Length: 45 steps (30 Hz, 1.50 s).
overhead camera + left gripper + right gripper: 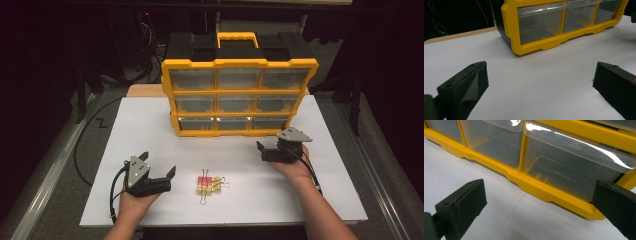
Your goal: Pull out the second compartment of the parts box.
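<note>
Jaws wide on both grippers, left gripper (159, 180) and right gripper (268, 150), nothing held. Small yellow-and-pink binder clips (210, 185) lie clustered between them on the white surface (150, 135). Risk: clips scattering under an off-centre pinch.

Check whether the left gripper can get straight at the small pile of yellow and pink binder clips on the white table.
Probably yes: the left gripper, jaws open, sits beside the binder clips, with bare white table between them.

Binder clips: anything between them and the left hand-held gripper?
Nothing visible. The left hand-held gripper, jaws open, sits just left of the binder clips, with bare white table between. The yellow drawer organizer stands well behind.
</note>
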### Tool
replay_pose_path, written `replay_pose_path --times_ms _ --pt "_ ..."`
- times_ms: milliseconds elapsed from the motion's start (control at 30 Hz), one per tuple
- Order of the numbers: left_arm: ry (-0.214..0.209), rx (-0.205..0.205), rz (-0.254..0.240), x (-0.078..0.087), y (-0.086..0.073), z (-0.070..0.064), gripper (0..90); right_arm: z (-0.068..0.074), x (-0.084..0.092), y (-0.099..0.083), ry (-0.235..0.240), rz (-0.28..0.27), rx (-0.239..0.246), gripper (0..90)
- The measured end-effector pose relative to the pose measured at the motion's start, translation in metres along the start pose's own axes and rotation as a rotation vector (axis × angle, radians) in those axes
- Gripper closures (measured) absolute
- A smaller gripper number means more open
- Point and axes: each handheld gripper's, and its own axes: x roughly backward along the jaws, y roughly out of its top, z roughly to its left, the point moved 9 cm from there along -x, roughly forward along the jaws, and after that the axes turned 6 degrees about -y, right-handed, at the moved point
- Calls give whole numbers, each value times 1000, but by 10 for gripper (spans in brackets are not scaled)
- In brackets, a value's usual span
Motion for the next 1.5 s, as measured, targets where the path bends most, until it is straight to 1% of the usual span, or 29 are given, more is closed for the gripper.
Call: replay_pose_path --times_ms 33,100,167,200,233,267,300,400,433,533,600,633,700,733,833,867,933,967,1000,1033,1067,1133,1233,1300,1333,1367,1400,1433,1500 --pt "7 -10 4 0 -1 0 9 -1 0 0 -6 -2 10 8" --pt "6 -10 3 0 -1 -1 9 -2 0 0 -10 -3 16 8" --pt "5 -7 -10 1 -1 -2 8 -4 1 0 -22 -1 39 8" --pt "5 -5 -18 0 -1 -2 4 -6 2 -3 -20 14 57 8" --pt "4 -7 -24 0 -1 -2 4 -6 2 -3 -20 14 57 8" --pt "9 -9 -28 0 -1 -2 4 -9 3 -7 -30 30 83 8" --pt "8 -9 -28 0 -2 -1 4 -9 3 -7 -30 30 83 8" --pt "8 -6 -22 -1 -3 0 4 -14 8 -12 -48 36 108 8" --pt "8 -5 -13 -1 -4 0 4 -17 12 -17 -62 39 127 8" --pt "3 -6 -2 -2 -5 -1 4 -20 16 -23 -71 46 141 8" --pt "-2 -6 -2 -2 -5 -2 4 -22 21 -27 -77 44 139 8" --pt "-2 -9 -1 -3 -5 -2 4 -25 24 -31 -86 45 160 8" --pt "4 -10 -5 -3 -5 -1 4 -25 25 -33 -90 45 159 8" --pt "5 -5 -4 -2 -4 -1 4 -26 26 -35 -94 49 172 8" --pt "-5 31 -12 -3 -3 -2 4 -26 28 -40 -84 50 193 8" --pt "-7 35 -18 -4 -2 -3 4 -26 28 -40 -84 50 193 8" --pt "-3 31 -10 -6 0 -4 4 -24 29 -41 -84 50 200 8" --pt "0 27 -10 -7 1 -4 4 -23 30 -40 -86 49 219 8" --pt "3 16 -6 -7 3 -3 3 -22 31 -40 -86 49 221 8" --pt "6 6 0 -7 5 -3 3 -22 31 -40 -86 49 221 8" --pt "11 -3 11 -7 5 -3 4 -21 32 -39 -84 46 231 8" --pt "6 -10 33 -7 7 -4 3 -20 32 -39 -86 44 238 8" --pt "4 -22 31 -8 15 -5 4 -17 31 -38 -75 41 248 8" --pt "15 -5 18 -9 17 -4 3 -15 29 -39 -79 49 280 8" --pt "16 3 19 -9 17 -4 3 -15 29 -39 -79 49 280 8" --pt "17 -3 20 -10 15 -5 3 -13 29 -38 -78 47 294 8" --pt "22 -15 18 -11 13 -7 3 -12 30 -37 -81 46 297 8" --pt "20 -19 12 -11 10 -8 3 -12 30 -37 -81 46 297 8" --pt "8 -20 18 -11 3 -10 3 -11 30 -36 -86 45 315 9"
